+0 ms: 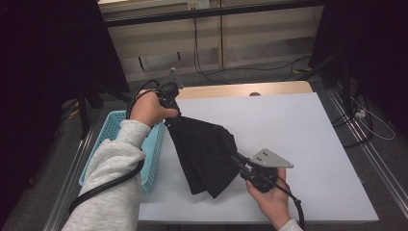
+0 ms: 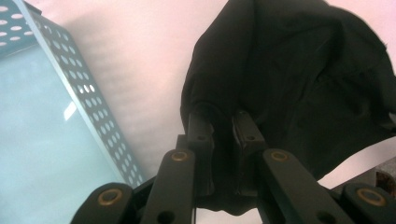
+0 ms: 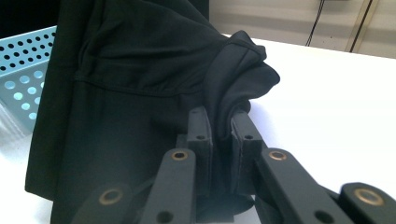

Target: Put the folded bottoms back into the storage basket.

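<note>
Both pairs of jaws are pinched nearly together on cloth: the left gripper (image 1: pixel 169 102) clamps the upper far corner of a black garment (image 1: pixel 204 151), and the right gripper (image 1: pixel 240 161) clamps a bunched edge of it lower down and nearer, toward the right. In the left gripper view the cloth (image 2: pixel 289 79) is squeezed between the two pads, and the right gripper view shows a rolled fold of it (image 3: pixel 140 93) caught the same way.

The garment hangs lifted between the two hands, slanting from the far left down to the near right, with its lower hem drooping toward the white table (image 1: pixel 298 139). As a judgement, picking it up is done; spreading, folding or putting it away is still to come, since the cloth is crumpled and doubled over, not flat.

Just left of the garment, a light blue perforated basket (image 1: pixel 111 130) sits at the table's left edge, under the left forearm. It looks empty in the left gripper view and may be where the garment goes. Nothing lies between cloth and basket except the basket's own wall, which the hanging hem would have to clear. Cables run along the floor beyond the far edge, well apart.
</note>
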The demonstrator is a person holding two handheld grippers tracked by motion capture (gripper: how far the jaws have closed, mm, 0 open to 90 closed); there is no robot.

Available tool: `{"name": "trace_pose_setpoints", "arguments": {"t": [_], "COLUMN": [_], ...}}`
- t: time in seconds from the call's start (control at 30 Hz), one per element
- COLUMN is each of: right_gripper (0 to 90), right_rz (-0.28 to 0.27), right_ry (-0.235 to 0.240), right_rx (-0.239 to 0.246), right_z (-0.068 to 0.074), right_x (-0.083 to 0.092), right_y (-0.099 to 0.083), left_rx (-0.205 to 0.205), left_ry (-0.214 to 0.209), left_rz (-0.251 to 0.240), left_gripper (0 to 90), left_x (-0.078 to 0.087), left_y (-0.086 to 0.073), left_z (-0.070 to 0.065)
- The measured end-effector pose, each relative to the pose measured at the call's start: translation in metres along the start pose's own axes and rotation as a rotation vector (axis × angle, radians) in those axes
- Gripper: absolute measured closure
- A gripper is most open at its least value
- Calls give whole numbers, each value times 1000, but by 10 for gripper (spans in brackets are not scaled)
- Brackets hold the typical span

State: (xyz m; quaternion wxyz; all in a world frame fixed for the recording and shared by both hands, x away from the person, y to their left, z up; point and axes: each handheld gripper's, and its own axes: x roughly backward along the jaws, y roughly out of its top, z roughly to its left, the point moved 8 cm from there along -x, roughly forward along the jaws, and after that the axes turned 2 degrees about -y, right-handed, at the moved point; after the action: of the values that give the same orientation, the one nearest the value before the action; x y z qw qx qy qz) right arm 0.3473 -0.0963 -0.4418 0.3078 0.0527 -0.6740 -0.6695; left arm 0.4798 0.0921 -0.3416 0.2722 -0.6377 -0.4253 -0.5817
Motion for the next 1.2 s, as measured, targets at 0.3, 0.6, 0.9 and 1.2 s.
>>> {"name": "trace_pose_setpoints", "arguments": {"t": [0.3, 0.6, 0.9, 1.2], "right_gripper": [810, 811, 811, 812], "right_rz": [4, 8, 13, 10], "right_ry": [3, 11, 13, 24], "right_rx": [4, 11, 9, 1], "right_z": [3, 8, 12, 17], "right_x": [-1, -2, -5, -7], "right_y": [-1, -3, -4, -1], "left_rx": [16, 20, 33, 62], "left_ry": [2, 7, 7, 12], "left_rz": [-27, -45, -53, -59], "left_gripper": [805, 803, 802, 804], "left_x": [-2, -3, -3, -1], "left_y": [5, 7, 8, 9], "left_z": [0, 2, 4, 7]}}
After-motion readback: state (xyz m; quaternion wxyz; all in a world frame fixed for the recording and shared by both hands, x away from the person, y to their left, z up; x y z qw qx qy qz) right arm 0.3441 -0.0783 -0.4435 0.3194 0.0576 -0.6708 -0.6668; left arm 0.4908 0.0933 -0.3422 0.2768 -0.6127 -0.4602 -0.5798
